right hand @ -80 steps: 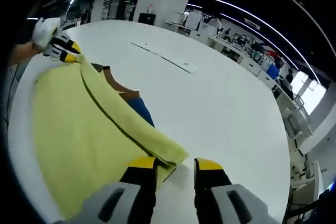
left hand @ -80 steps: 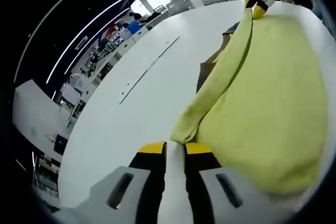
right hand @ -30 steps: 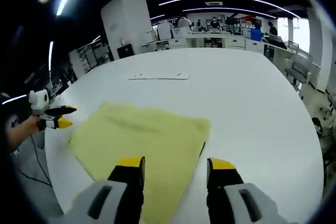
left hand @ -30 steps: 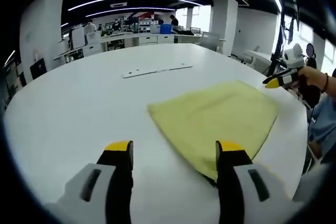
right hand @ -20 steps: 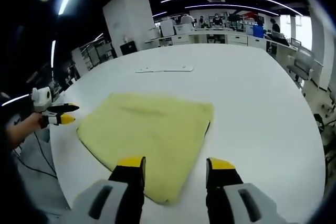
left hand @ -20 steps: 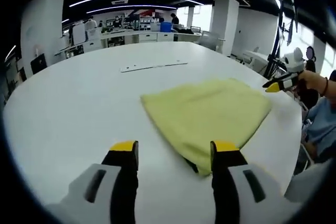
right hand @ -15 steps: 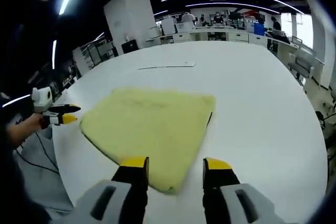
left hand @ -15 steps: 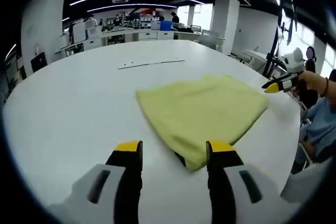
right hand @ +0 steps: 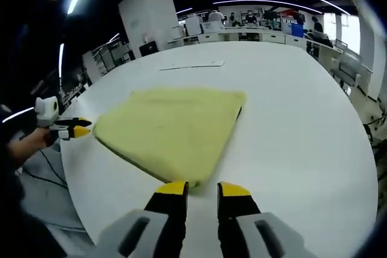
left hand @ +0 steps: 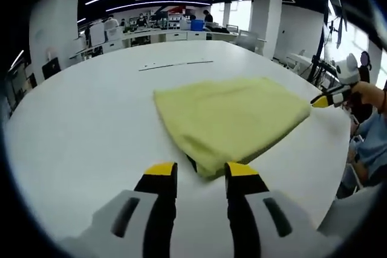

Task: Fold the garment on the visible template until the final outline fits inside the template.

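On the white desk, toward its near edge, a yellow garment is laid flat as a folded, roughly four-sided pad; same garment is seen in the right gripper view, with a dark strip showing under one edge. Template is not discernible as such; a thin pale strip lies further toward the far edge, well apart from the cloth, purpose unclear.

Left gripper is positioned at a garment corner, jaws parted w/ a narrow gap, the corner lying between the yellow tips; contact or grip on fabric cannot be confirmed. Right gripper is likewise set at the opposite corner, jaws slightly apart, cloth edge just ahead of the tips; nothing appears clamped. In each view the other gripper is noted at the garment's far corner, held by a hand.

Step in hand, as judged: approach to the two corners for a further fold, or a check of the outline. Task est. well advanced, garment already compact. Next move would call for both jaws to be closed on the corner layers, all plies taken together, then lifted evenly so the stack is not dragged off position.

Brands, labels, writing: none legible on garment, desk or grippers. Background office furniture too small to be read.
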Demonstrator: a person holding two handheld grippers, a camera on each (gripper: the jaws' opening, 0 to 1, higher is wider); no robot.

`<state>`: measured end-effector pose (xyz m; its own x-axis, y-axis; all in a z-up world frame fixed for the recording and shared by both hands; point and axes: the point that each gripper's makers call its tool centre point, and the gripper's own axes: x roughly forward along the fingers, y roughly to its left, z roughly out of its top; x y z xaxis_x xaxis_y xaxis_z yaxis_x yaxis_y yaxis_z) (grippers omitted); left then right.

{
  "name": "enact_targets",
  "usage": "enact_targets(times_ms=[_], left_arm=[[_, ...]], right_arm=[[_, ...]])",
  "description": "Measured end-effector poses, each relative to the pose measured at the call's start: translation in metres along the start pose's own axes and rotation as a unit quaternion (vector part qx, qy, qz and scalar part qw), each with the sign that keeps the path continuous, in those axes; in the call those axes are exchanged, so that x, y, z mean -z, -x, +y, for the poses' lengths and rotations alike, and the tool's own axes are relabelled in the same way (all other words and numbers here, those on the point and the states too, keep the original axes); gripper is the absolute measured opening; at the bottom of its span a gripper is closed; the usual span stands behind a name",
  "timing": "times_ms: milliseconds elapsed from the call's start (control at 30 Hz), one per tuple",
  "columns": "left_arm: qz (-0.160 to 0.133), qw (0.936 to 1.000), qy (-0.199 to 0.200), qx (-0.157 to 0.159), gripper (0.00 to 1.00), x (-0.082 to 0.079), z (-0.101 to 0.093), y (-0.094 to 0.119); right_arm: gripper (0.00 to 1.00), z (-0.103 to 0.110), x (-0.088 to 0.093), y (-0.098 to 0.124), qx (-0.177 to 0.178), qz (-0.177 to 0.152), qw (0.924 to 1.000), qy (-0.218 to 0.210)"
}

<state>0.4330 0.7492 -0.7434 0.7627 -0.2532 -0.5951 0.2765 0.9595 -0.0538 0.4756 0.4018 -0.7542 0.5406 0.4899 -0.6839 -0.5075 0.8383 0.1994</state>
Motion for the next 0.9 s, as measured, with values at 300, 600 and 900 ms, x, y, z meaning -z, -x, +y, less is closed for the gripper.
enact_targets(times_ms=[300,600,900], left_arm=[[-0.001,0.9999,0.015,-0.006,0.18,0.003,-0.005,0.001],[0.002,0.9994,0.035,0.0,0.13,0.008,-0.013,-0.003],[0.004,0.9978,0.066,0.002,0.1,0.011,-0.011,-0.008]], right_arm=[[0.05,0.002,0.007,-0.005,-0.002,-0.003,0.9999,-0.016],[0.0,0.005,0.008,-0.011,-0.014,-0.014,0.9988,-0.045],[0.0,0.008,0.008,-0.014,-0.034,-0.033,0.9944,-0.095]])
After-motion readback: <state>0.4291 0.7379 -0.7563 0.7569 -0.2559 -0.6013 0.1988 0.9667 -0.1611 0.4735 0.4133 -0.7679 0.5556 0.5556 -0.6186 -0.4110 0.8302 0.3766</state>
